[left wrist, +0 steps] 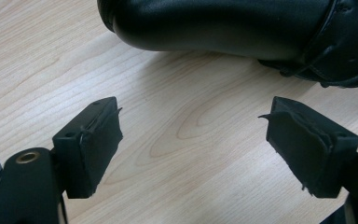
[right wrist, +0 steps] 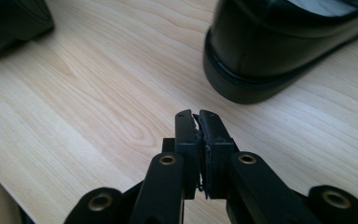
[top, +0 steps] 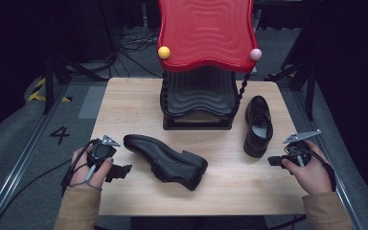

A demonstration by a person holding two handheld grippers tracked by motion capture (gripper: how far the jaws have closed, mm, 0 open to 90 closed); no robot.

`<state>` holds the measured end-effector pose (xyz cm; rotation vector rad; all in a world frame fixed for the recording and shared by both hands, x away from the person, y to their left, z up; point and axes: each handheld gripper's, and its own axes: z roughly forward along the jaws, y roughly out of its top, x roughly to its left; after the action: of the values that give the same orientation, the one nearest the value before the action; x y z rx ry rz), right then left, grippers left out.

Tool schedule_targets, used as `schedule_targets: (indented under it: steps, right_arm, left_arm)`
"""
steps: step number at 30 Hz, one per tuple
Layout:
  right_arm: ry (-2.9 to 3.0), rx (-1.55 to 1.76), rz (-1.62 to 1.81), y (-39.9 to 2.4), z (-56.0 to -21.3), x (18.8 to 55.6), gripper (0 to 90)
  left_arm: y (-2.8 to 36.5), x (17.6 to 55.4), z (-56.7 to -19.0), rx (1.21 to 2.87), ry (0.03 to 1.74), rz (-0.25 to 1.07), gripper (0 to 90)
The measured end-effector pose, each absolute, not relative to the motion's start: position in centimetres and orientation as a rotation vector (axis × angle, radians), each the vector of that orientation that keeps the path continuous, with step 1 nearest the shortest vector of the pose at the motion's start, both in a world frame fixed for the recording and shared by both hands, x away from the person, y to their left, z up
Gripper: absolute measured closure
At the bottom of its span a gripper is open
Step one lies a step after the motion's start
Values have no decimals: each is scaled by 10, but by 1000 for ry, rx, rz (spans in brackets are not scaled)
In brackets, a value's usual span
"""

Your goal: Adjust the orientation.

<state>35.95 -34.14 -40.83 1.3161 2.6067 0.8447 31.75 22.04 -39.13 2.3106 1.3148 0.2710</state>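
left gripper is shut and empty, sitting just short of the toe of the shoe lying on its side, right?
Not quite: the left gripper is open, not shut. The left gripper view shows its jaws standing wide apart over bare table. The rest holds: it is empty, just short of the toe of the shoe lying on its side.

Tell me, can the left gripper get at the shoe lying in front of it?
Probably yes: the left gripper is open, and only bare table lies between it and the shoe.
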Motion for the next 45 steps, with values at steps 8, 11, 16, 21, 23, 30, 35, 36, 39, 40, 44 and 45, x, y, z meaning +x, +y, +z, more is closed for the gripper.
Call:
schedule_targets:
  steps: [8,11,16,21,23,30,35,36,39,40,44,45]
  right_arm:
    - [2628,1289,880,-335,-404,356,899]
    - [2634,1275,890,-331,-400,354,900]
    - [2657,1206,903,-318,-388,350,900]
    - [2682,1152,901,-305,-377,351,900]
    - [2703,1118,907,-297,-373,350,900]
    - [2779,978,894,-265,-359,350,900]
    - [2829,909,884,-245,-354,354,900]
    - [2838,893,879,-240,-352,355,900]
    - [2854,859,881,-232,-348,358,900]
    - [2854,854,889,-229,-346,359,900]
    - [2887,805,898,-214,-344,366,900]
    - [2900,787,892,-208,-345,367,900]
  left_arm:
    - [217,313,-386,2322,1253,274,170]
    - [217,313,-386,2323,1245,270,170]
    - [216,312,-384,2321,1234,277,171]
    - [219,312,-384,2316,1243,280,172]
    - [219,311,-383,2312,1243,281,172]
    - [223,313,-384,2307,1244,268,173]
    - [223,313,-383,2299,1246,270,173]
    - [223,313,-383,2299,1245,269,173]
    - [223,313,-383,2303,1245,268,173]
    - [223,313,-383,2304,1245,269,173]
    - [223,315,-383,2303,1239,269,172]
    - [223,315,-383,2303,1239,267,172]
